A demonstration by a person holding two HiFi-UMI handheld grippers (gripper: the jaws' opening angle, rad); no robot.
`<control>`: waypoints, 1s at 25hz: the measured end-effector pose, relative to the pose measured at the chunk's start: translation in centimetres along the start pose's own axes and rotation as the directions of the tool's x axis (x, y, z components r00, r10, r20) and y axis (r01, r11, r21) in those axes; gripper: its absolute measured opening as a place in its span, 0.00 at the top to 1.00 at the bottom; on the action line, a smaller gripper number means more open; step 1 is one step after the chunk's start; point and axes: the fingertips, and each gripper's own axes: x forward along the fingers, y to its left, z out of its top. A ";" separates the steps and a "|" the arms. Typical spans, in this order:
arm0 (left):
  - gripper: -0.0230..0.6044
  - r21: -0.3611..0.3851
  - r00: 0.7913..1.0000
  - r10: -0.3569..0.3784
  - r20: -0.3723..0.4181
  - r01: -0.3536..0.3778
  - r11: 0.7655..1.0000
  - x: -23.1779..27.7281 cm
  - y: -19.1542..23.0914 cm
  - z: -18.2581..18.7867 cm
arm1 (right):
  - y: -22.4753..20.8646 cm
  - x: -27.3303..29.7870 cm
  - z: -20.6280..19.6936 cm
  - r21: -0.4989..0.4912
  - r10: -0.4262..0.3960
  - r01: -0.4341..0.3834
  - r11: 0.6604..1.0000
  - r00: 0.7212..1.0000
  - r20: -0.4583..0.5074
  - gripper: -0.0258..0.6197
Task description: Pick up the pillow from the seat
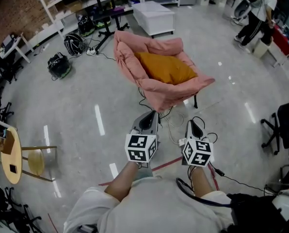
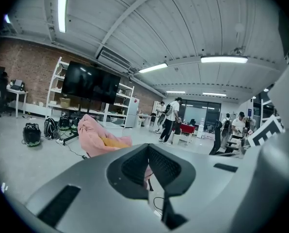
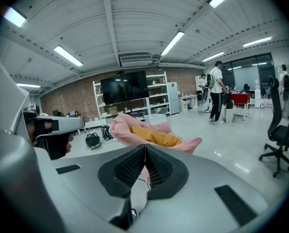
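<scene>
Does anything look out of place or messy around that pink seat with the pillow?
Nothing looks damaged or spilled. The orange pillow lies in the rumpled pink seat. The one untidy thing is the loose cables trailing over the floor under and in front of the seat, which could be a trip hazard.

pillow (image 1: 166,68) in seat (image 1: 169,97) | seat before left claw (image 1: 149,116), right claw (image 1: 193,125) | cable (image 1: 172,126) perhaps under seat
</scene>
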 end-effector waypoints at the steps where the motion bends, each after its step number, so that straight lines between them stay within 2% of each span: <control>1: 0.95 0.005 1.000 -0.001 0.002 0.001 1.000 0.9 0.8 0.5 | -0.2 1.1 0.5 0.006 -0.011 0.011 1.000 1.000 0.004 0.91; 6: 0.95 0.085 0.999 0.038 0.011 -0.039 0.996 5.9 5.9 4.2 | -0.1 7.4 4.2 0.030 -0.058 0.058 0.998 0.998 0.017 0.91; 13: 0.95 0.103 1.000 0.008 0.006 -0.009 0.995 13.2 12.0 8.3 | 1.4 15.6 8.7 0.027 -0.094 0.093 0.995 0.995 0.019 0.91; 19: 0.95 0.084 0.999 -0.037 -0.036 0.040 0.996 18.3 15.2 8.9 | 1.2 20.7 10.2 0.043 -0.138 0.138 0.990 0.990 0.003 0.91; 25: 0.95 0.095 0.993 -0.069 -0.095 0.078 0.992 22.6 17.3 9.0 | 0.1 23.6 11.0 0.071 -0.202 0.202 0.977 0.979 -0.006 0.91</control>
